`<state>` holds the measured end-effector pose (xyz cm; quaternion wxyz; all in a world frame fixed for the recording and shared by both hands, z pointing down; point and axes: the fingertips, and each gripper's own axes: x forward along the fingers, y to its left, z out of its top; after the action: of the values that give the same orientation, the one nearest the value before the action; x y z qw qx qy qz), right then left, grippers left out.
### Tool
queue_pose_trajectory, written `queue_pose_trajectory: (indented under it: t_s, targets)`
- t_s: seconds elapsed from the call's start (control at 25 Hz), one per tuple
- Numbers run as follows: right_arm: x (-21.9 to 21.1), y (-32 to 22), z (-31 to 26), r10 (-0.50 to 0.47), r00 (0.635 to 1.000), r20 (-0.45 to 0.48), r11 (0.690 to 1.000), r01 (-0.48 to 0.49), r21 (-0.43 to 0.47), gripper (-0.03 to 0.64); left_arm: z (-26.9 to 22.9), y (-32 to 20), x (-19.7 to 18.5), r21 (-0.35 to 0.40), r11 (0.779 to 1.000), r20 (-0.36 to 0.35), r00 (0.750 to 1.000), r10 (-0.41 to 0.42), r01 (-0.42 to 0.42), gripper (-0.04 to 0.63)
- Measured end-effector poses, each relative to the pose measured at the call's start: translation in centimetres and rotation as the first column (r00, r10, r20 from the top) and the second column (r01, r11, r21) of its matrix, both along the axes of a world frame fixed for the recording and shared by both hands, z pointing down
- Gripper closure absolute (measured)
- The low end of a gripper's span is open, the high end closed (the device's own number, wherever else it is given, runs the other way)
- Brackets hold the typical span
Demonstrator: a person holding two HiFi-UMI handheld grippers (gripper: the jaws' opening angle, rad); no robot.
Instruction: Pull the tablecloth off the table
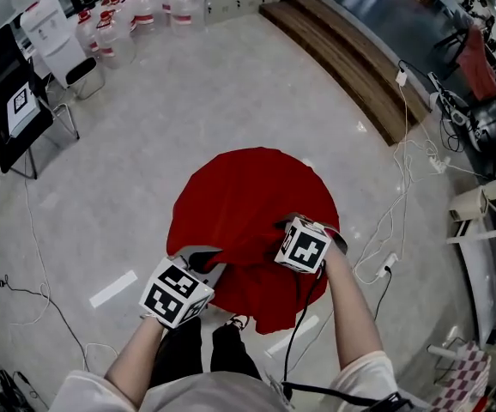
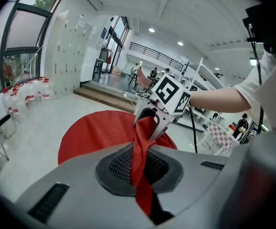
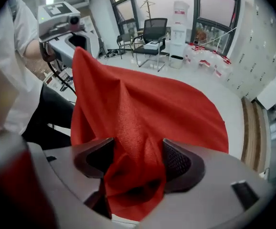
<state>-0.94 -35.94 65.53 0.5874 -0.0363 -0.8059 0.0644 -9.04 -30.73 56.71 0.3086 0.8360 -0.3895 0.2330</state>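
Pinching a twisted fold at the near edge of the red tablecloth (image 1: 248,191), the left gripper (image 2: 139,162) has its jaws pressed together on the fabric. The cloth lies draped over a round table, which it hides entirely. Right gripper (image 3: 137,162): jaws spread wide, a bunch of cloth standing between them, unclamped. Judged step: securing the second hold. The next move calls for closing the right jaws on that bunch, then drawing both grippers toward the person.
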Motion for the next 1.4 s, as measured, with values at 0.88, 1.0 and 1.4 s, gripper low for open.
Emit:
queue_pose_trajectory:
  t_s: [0.88, 1.0, 1.4]
  targets:
    - [1.2, -1.8, -1.4, 0.558, 0.815, 0.155, 0.818, -0.572, 0.064, 0.583, 2.6, -1.4, -1.4, -0.152, 0.950, 0.042, 0.962, -0.270, 0.273, 0.575]
    - [1.5, -1.7, -2.8, 0.619, 0.758, 0.203, 0.764, -0.642, 0.068, 0.584, 2.8, -1.6, -1.3, -0.143, 0.939, 0.047, 0.950, -0.308, 0.312, 0.575]
    - [0.9, 0.4, -6.3, 0.734, 0.605, 0.308, 0.633, -0.774, 0.011, 0.584, 1.7, -0.4, -2.0, -0.118, 0.931, 0.033, 0.938, -0.344, 0.345, 0.575]
